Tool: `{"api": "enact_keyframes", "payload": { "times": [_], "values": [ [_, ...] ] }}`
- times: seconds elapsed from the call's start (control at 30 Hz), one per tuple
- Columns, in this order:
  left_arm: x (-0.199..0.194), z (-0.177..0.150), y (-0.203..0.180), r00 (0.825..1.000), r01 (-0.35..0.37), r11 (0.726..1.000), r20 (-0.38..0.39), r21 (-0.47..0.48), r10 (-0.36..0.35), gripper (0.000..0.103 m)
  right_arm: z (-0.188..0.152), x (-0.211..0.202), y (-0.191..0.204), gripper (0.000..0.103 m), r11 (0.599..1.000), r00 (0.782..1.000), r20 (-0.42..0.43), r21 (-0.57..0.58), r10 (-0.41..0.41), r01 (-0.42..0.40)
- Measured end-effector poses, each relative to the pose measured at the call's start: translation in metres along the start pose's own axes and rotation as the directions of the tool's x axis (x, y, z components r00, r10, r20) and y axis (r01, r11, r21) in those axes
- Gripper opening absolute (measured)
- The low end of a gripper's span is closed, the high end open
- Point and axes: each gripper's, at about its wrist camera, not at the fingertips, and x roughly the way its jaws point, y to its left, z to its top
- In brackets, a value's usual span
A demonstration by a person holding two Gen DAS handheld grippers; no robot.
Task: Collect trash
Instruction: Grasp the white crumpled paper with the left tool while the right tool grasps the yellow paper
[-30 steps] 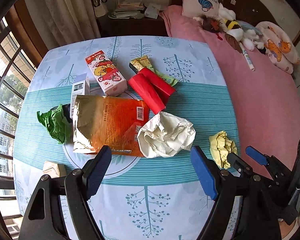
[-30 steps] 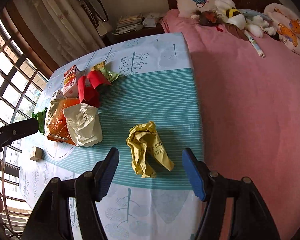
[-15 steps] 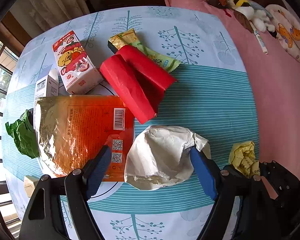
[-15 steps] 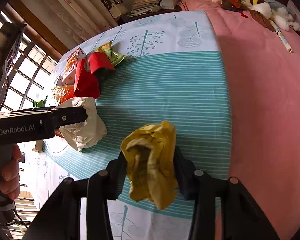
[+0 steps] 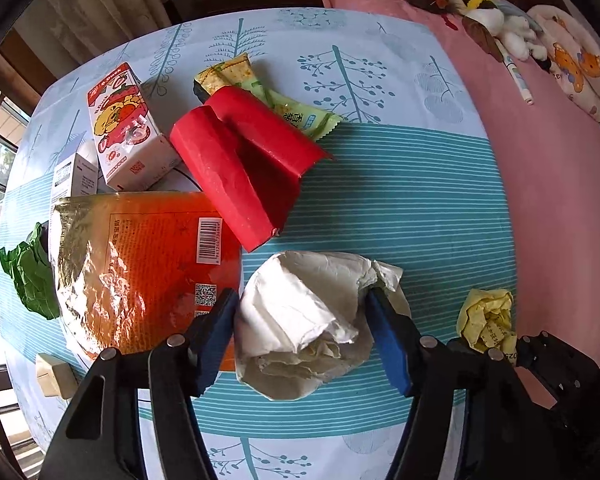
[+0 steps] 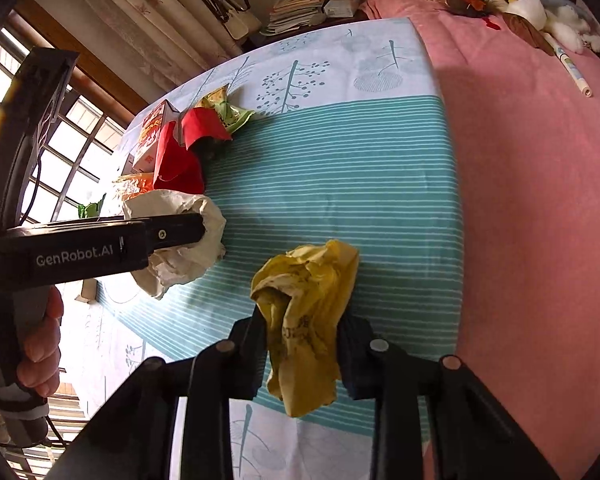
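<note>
Trash is lying across the table (image 5: 400,208). We are closing our left gripper (image 5: 300,332) on the white paper wad (image 5: 308,312), near the table's front edge, its blue pads pressing both sides. We are also closing our right gripper (image 6: 302,344) on the yellow wad (image 6: 304,320), squeezed between its pads by the table's right edge.

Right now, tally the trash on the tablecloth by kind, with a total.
Crumpled paper wads: 3 (white, yellow, green)
Cartons or boxes: 3 (strawberry carton, white box, small beige box)
Snack wrappers: 2 (orange foil, green)
Red folded card: 1
Total: 9
</note>
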Motion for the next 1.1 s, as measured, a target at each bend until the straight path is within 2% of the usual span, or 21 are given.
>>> {"api": "enact_keyframes", "payload": {
  "times": [0.1, 0.37, 0.7, 0.93, 1.1],
  "values": [
    [-0.002, -0.001, -0.001, 1.000, -0.011, 1.000, 0.015, 0.005, 0.011, 0.059, -0.001, -0.001, -0.001, 0.028, 1.000, 1.000, 0.000, 0.005, 0.005, -0.005],
    [-0.016, -0.014, -0.002, 0.998, -0.035, 0.999, 0.054, 0.040, 0.033, 0.057, -0.006, -0.003, -0.001, 0.027, 1.000, 1.000, 0.001, 0.011, 0.004, -0.004],
    [-0.055, -0.044, -0.001, 0.992, -0.042, 0.994, 0.123, 0.103, 0.029, 0.056, -0.021, -0.015, 0.017, 0.023, 0.999, 1.000, 0.013, 0.033, 0.012, -0.012],
    [-0.099, -0.091, 0.016, 0.985, -0.003, 0.991, 0.173, 0.132, -0.020, 0.056, -0.051, -0.044, 0.052, 0.022, 0.999, 0.999, 0.051, 0.036, 0.020, -0.022],
    [-0.139, -0.148, 0.044, 0.974, 0.026, 0.985, 0.220, 0.169, -0.063, 0.056, -0.087, -0.073, 0.088, 0.022, 0.998, 0.995, 0.102, 0.064, 0.007, -0.013]
  ]
}}
